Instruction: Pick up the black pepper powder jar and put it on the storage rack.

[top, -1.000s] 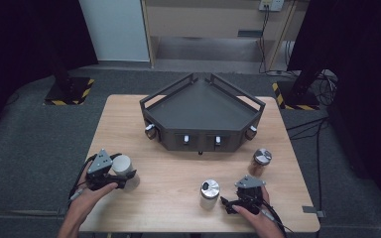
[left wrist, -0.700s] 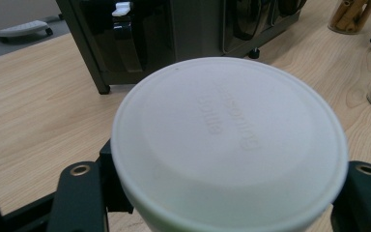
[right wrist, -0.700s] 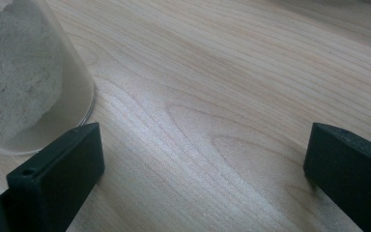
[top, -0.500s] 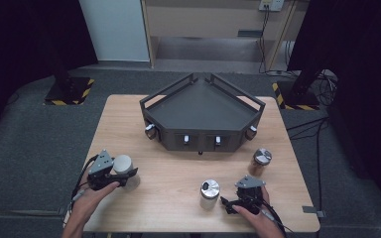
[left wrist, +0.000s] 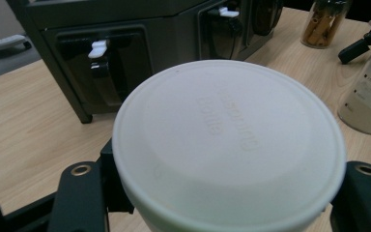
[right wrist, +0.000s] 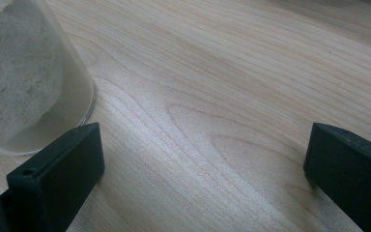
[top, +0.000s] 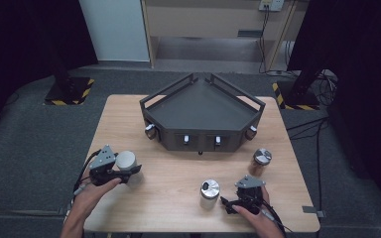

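Observation:
A jar with a wide white lid stands on the wooden table at the front left. My left gripper is shut on it just below the lid, one black jaw on each side. From above, the left gripper points right with the white-lidded jar between its jaws. My right gripper lies low at the front right and points left. It is open, and the right gripper has only bare wood between its jaws. Just beyond its left jaw stands a clear jar of pale powder with a metal lid.
A dark, angular open tray with small white latches on its front stands at the back middle of the table. A metal-lidded jar of cinnamon sticks stands right of centre, behind my right hand. Cables trail from both grippers over the front edge.
My left hand has shifted very slightly at the white-lidded jar. The right gripper and the other jars have stayed where they were.

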`<state>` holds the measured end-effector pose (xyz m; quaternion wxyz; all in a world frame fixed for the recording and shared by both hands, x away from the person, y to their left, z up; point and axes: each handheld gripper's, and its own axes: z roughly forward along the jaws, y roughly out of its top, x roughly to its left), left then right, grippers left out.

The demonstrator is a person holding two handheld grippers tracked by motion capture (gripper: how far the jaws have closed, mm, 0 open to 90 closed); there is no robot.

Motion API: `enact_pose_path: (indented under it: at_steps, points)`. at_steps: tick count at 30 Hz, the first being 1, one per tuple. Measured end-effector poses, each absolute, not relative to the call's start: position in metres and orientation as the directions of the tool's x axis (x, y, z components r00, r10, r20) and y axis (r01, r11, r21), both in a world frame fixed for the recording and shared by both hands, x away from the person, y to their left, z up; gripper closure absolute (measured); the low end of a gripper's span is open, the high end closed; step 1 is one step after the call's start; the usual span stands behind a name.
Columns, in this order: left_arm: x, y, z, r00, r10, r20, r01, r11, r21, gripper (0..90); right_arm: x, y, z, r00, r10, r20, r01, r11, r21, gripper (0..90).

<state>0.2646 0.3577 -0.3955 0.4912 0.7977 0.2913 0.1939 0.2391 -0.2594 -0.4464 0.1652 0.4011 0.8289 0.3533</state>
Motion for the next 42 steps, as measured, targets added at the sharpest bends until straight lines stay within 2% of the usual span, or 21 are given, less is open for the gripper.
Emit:
enact_pose_path:
  at_steps: [42]
  points:
    - [0.322, 0.327, -0.324, 0.852, 0.522, 0.049, 0.203, -0.416, 0.887, 32.6, 0.239, -0.26, -0.446, -0.624, 0.781, 0.011, 0.549, 0.428, 0.718, 0.6]
